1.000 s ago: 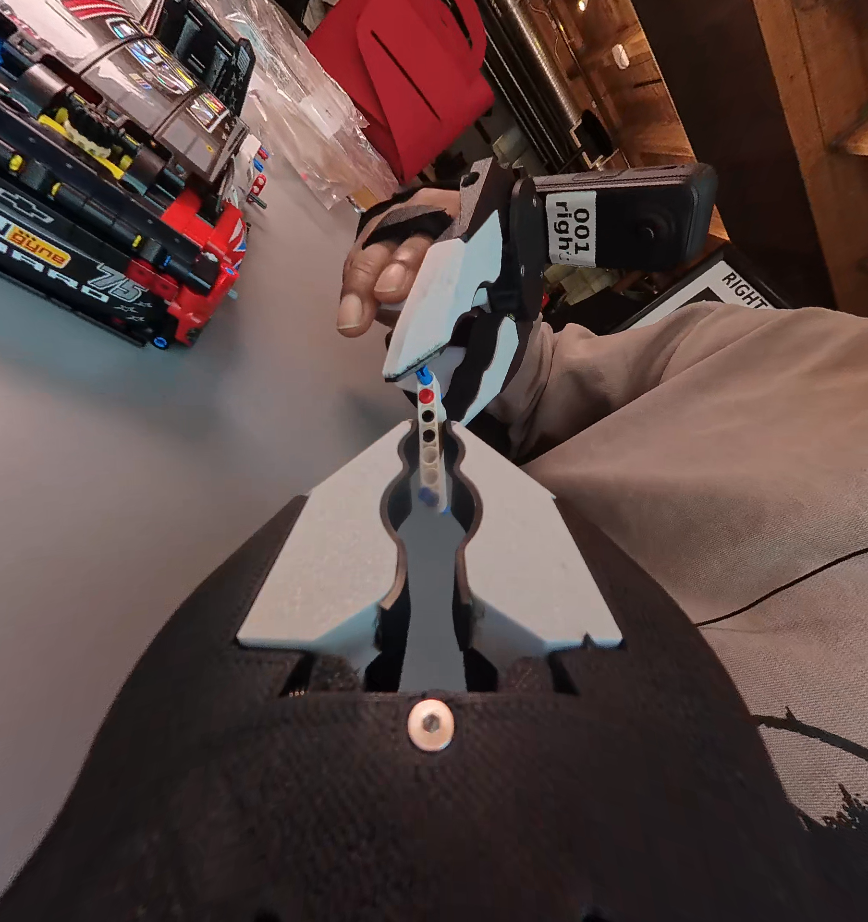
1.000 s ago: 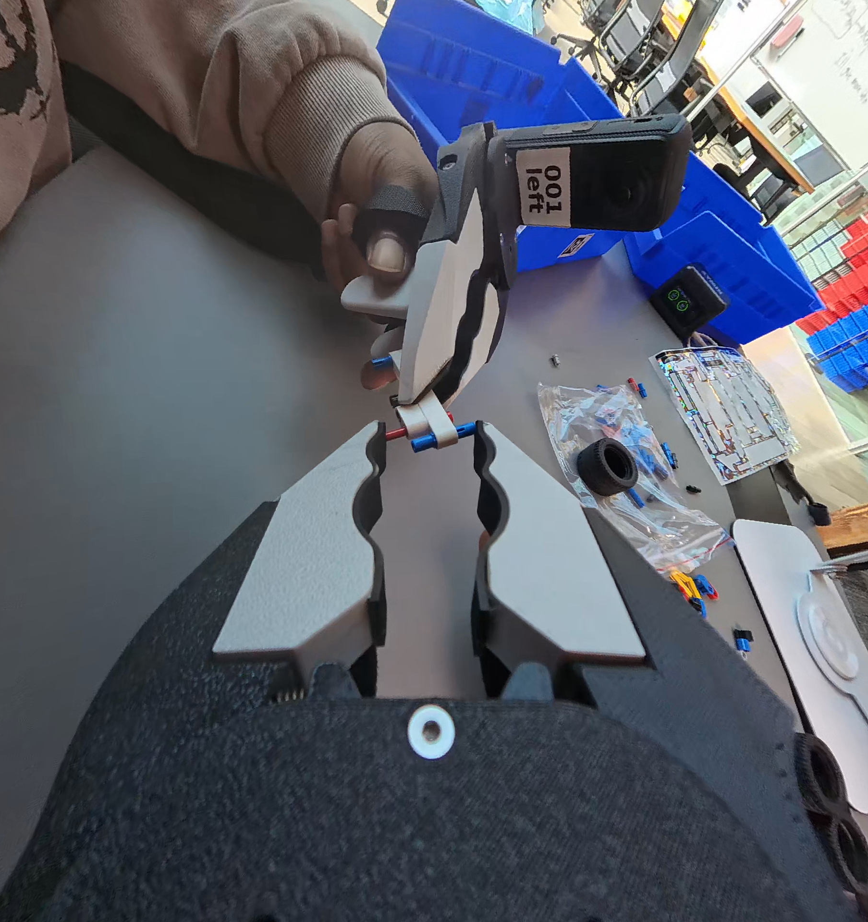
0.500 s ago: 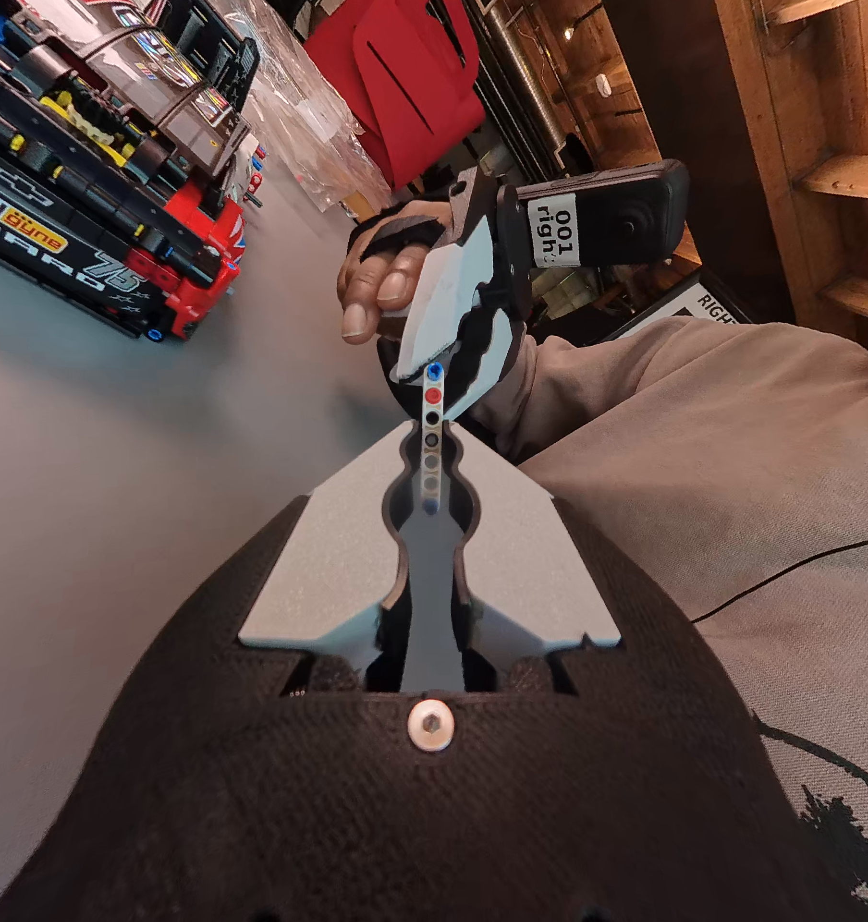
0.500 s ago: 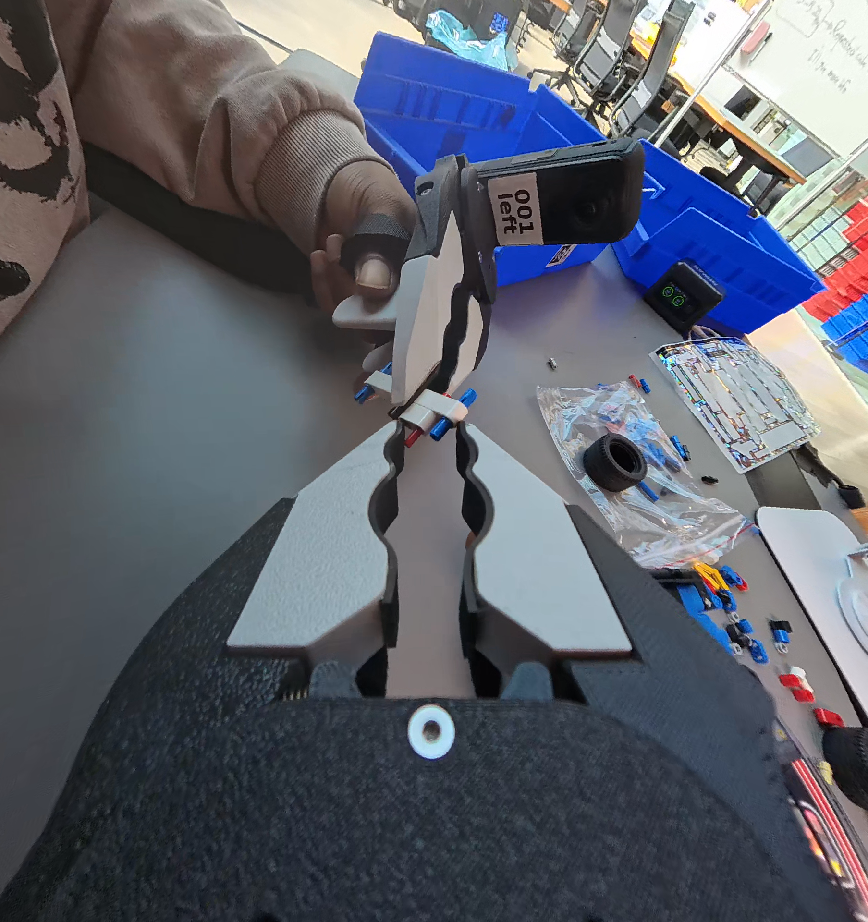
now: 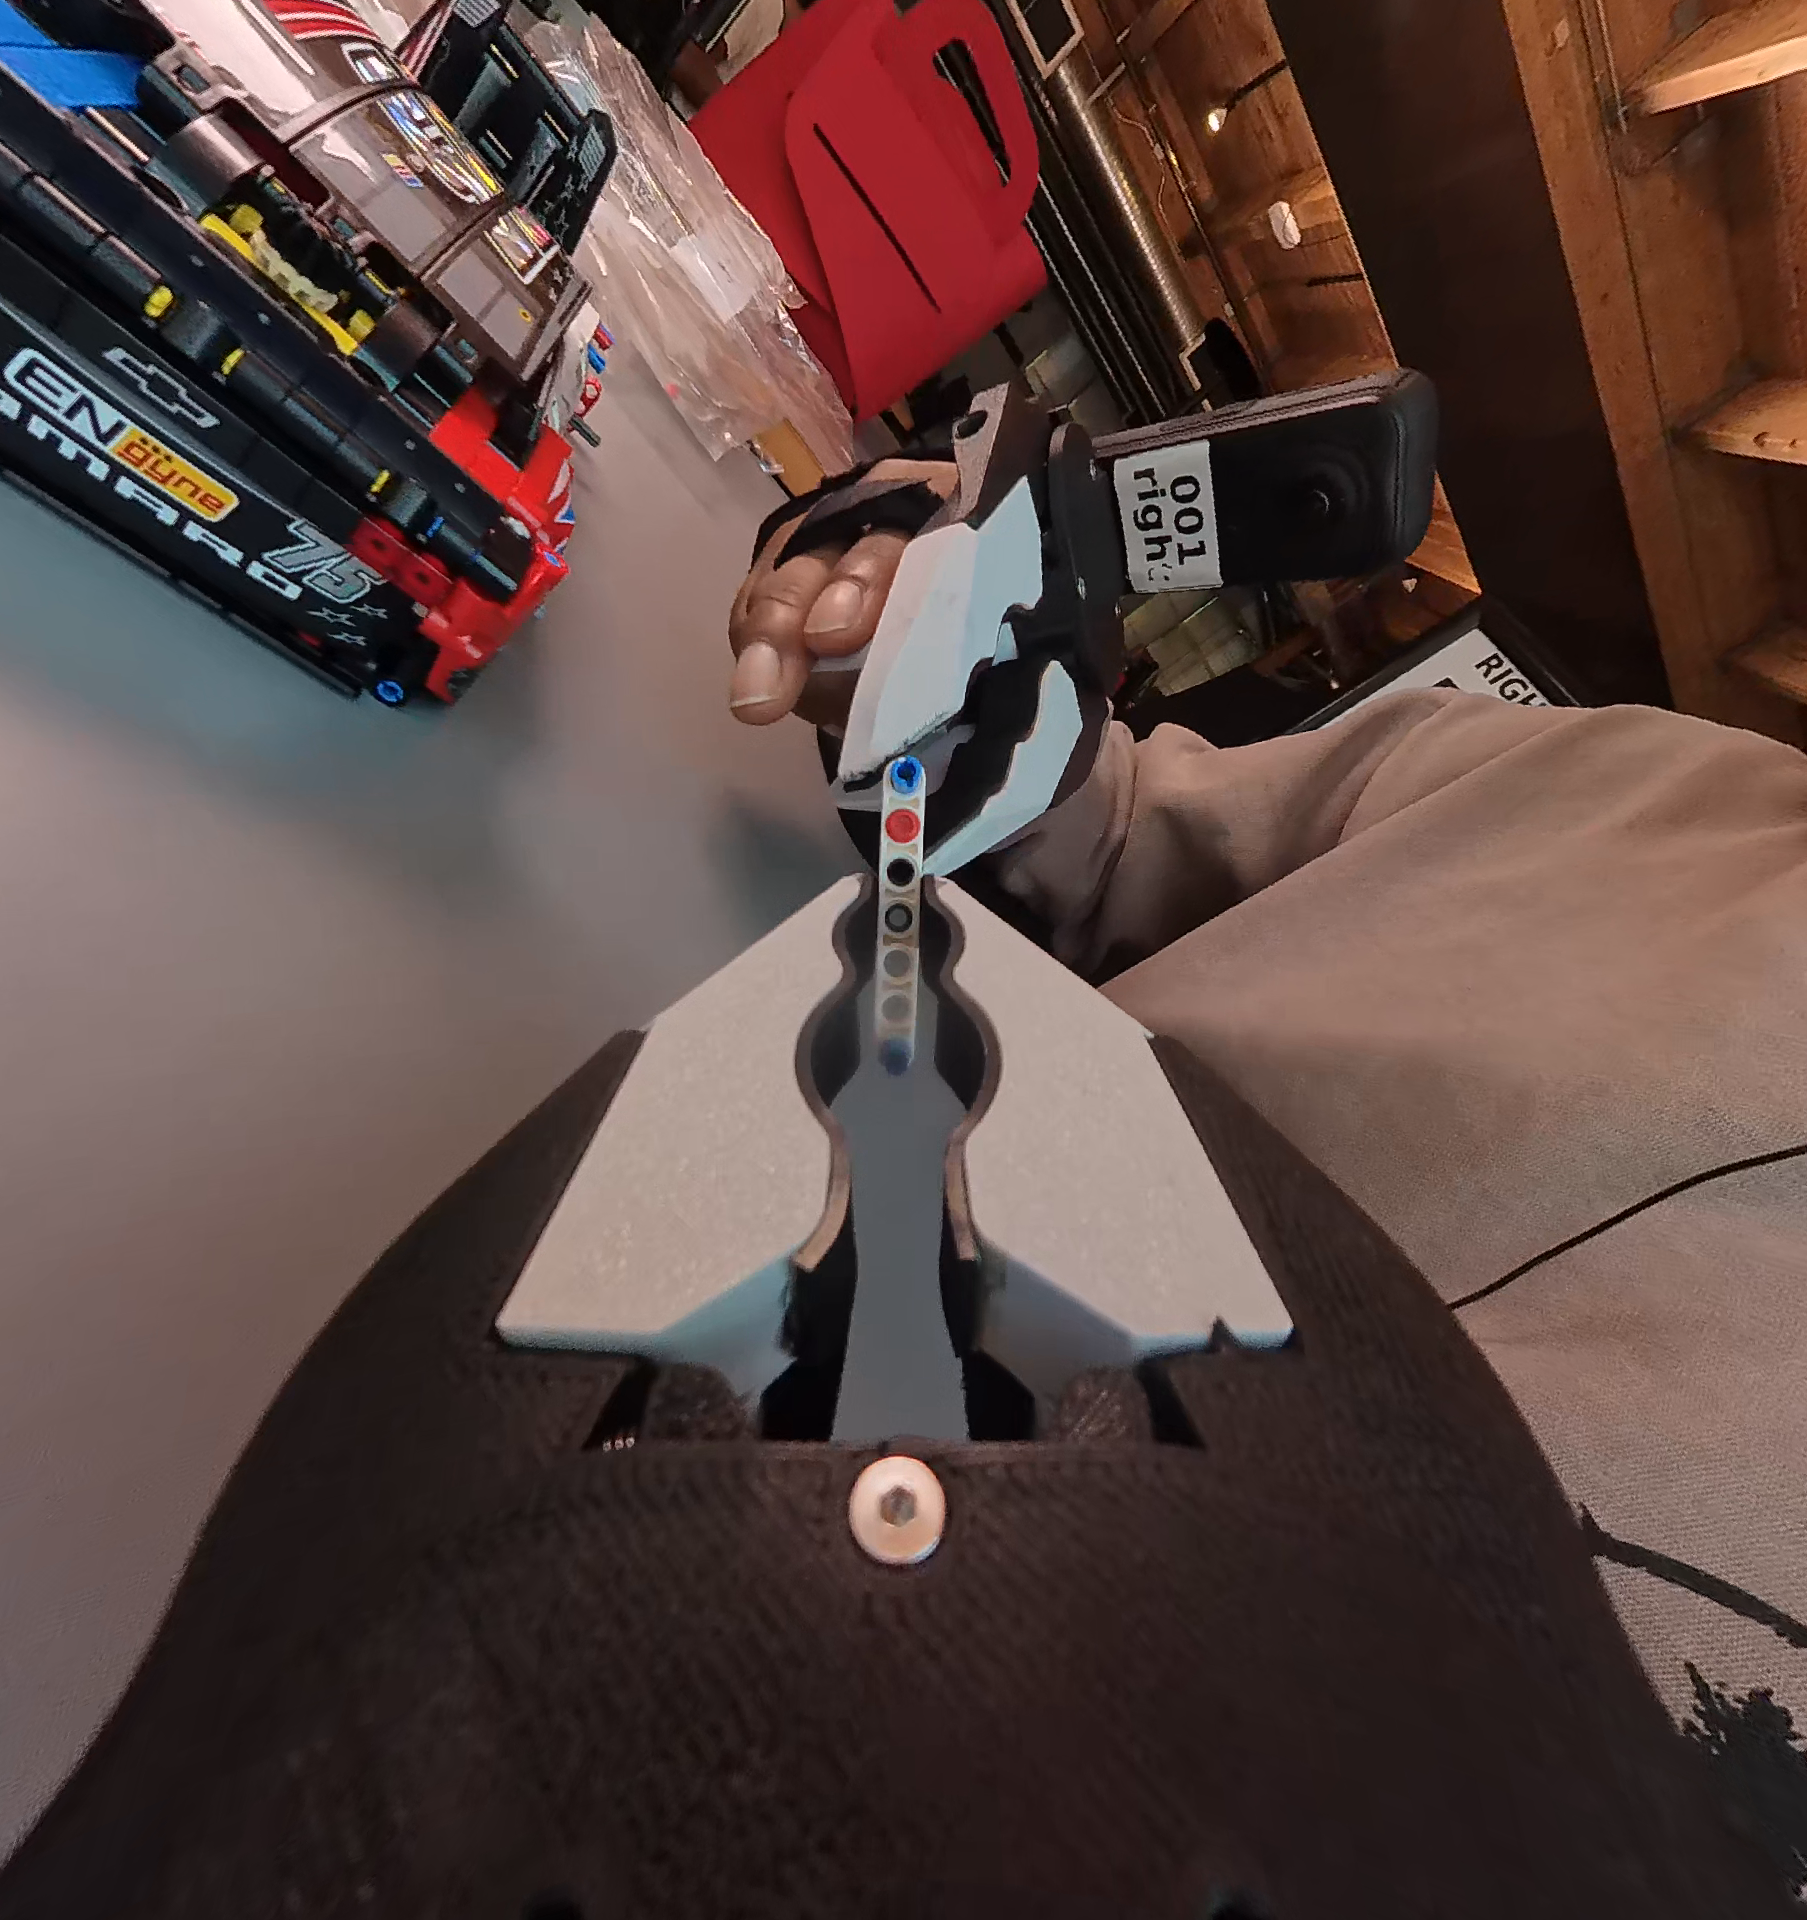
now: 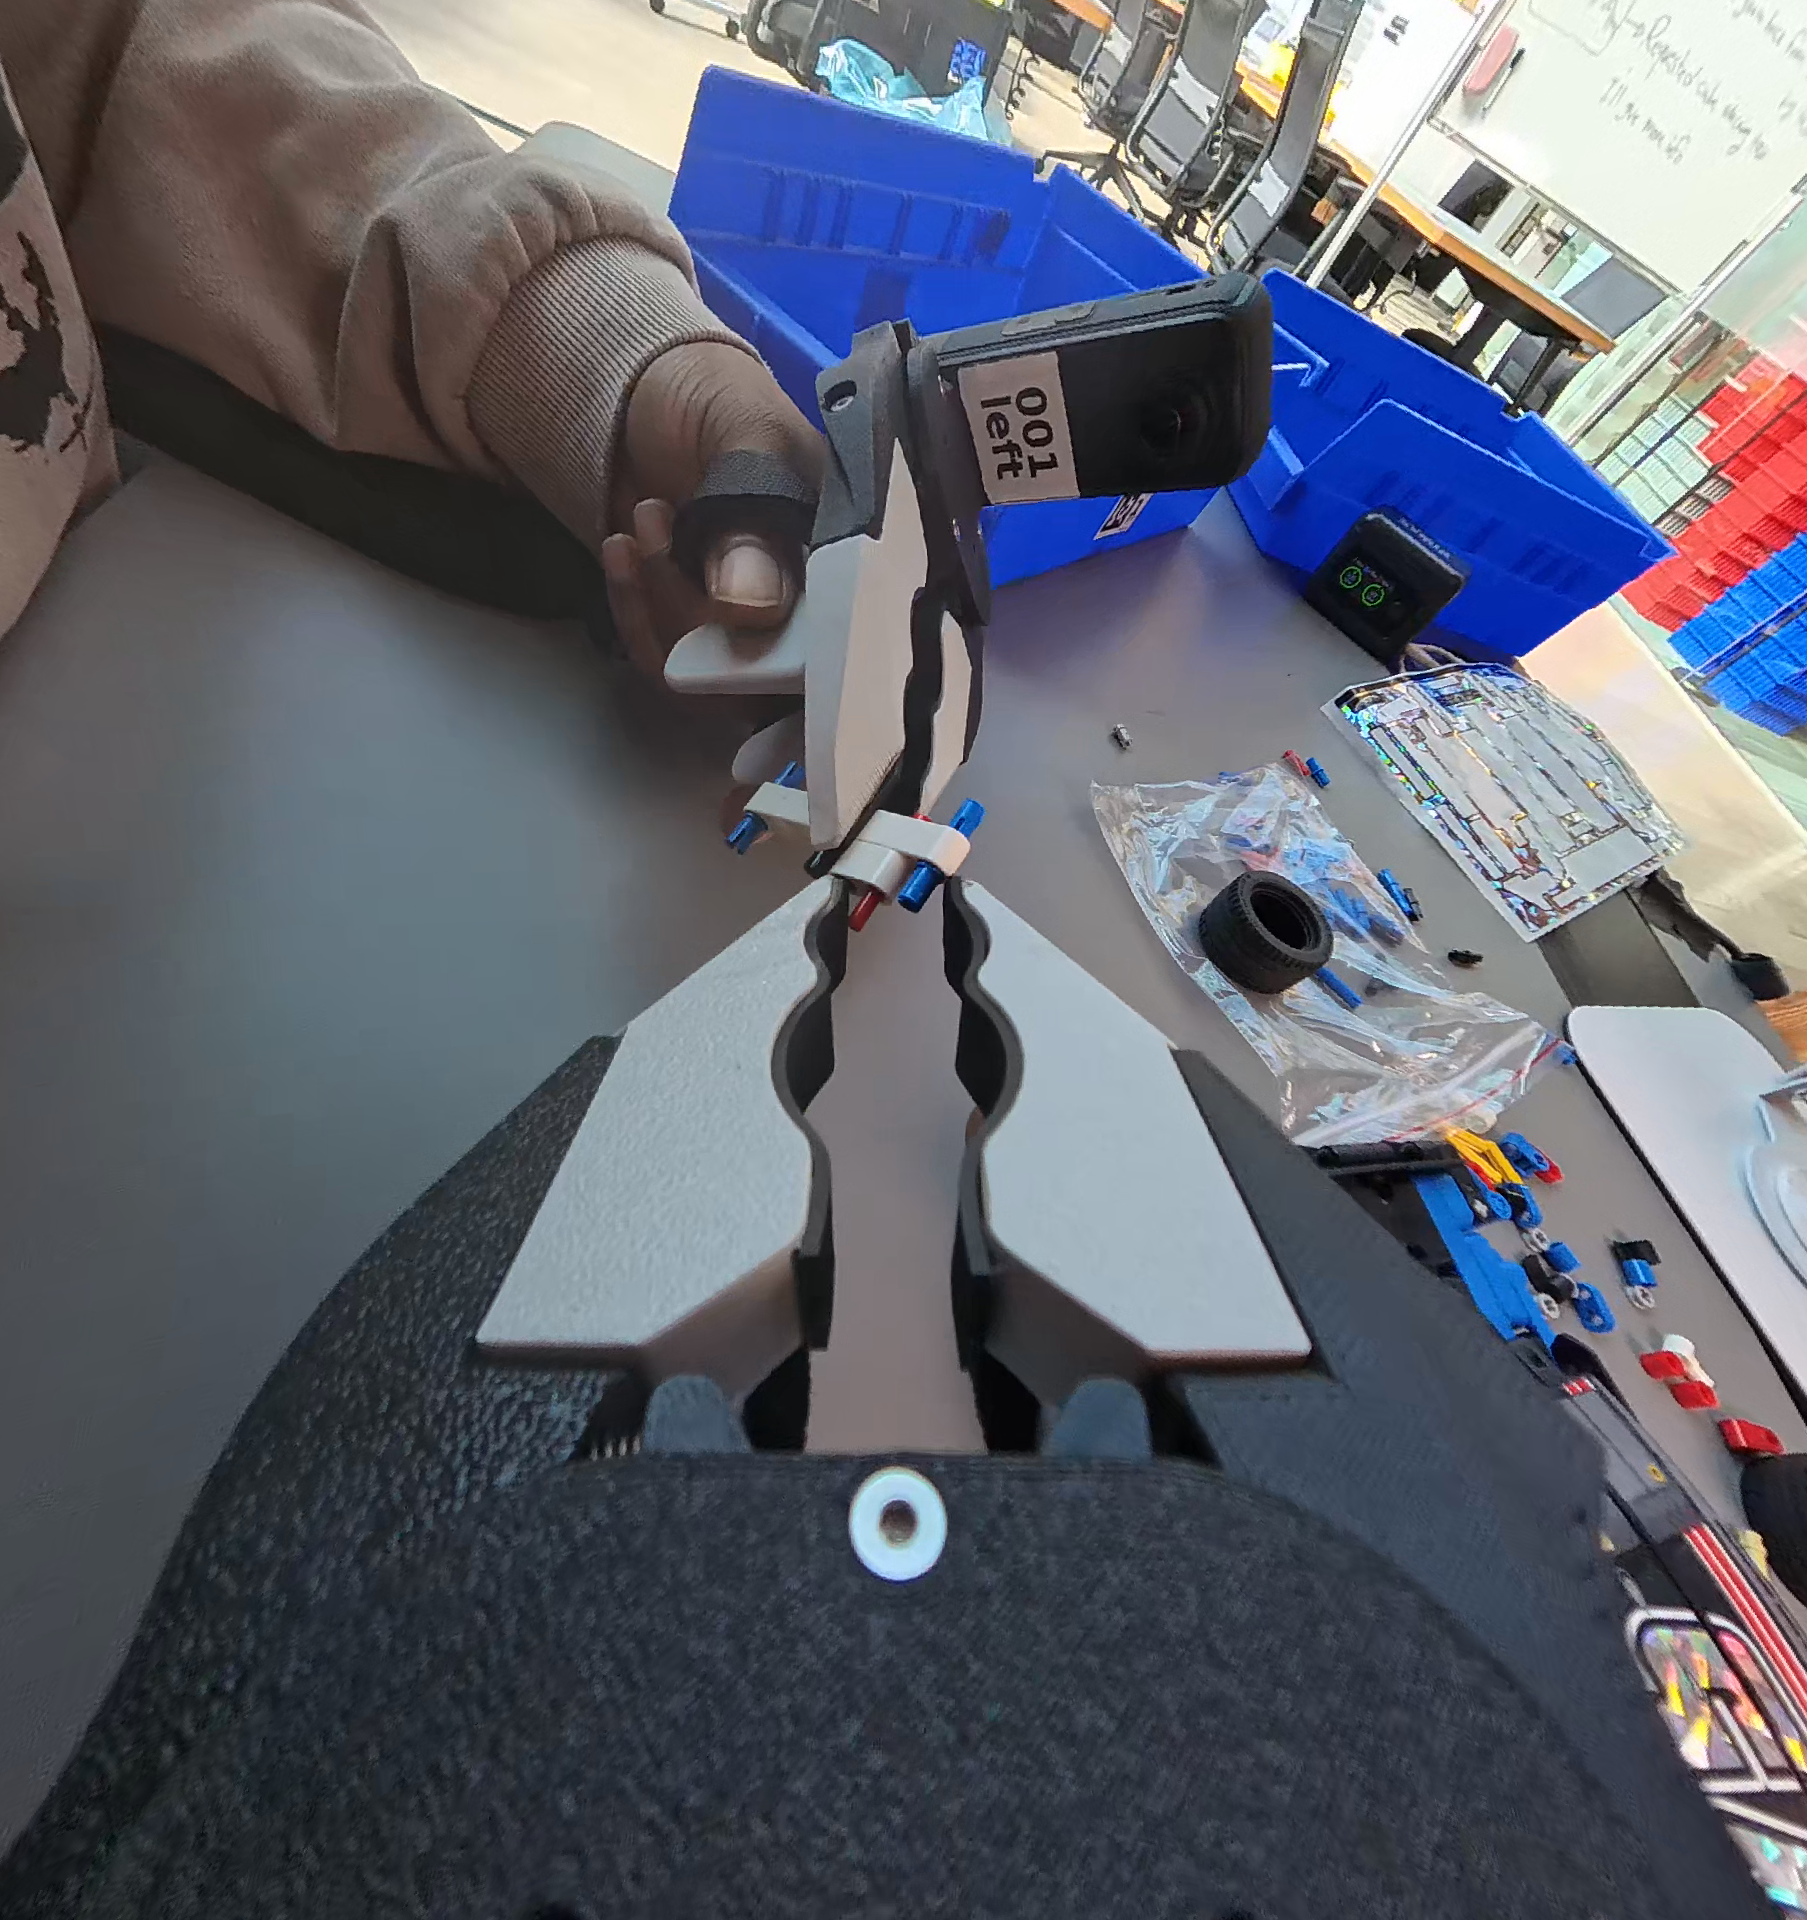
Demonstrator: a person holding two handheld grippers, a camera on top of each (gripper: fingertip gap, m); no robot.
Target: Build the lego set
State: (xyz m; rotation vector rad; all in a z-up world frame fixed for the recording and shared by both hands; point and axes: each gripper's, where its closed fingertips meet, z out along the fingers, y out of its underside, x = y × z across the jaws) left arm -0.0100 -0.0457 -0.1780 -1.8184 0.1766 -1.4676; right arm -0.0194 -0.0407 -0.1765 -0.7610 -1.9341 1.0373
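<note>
Left gripper clamped on white holed Lego beam, slim, carrying blue pins at both ends and one red pin, held above grey table; right gripper, jaws slightly parted, tips at the beam's far end.

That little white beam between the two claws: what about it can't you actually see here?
- Right wrist view: the middle of the white beam hides behind the left gripper fingers.
- Left wrist view: pin lengths are hidden; the beam faces the camera.
- Whether the right gripper touches the red pin: too close to tell.
</note>
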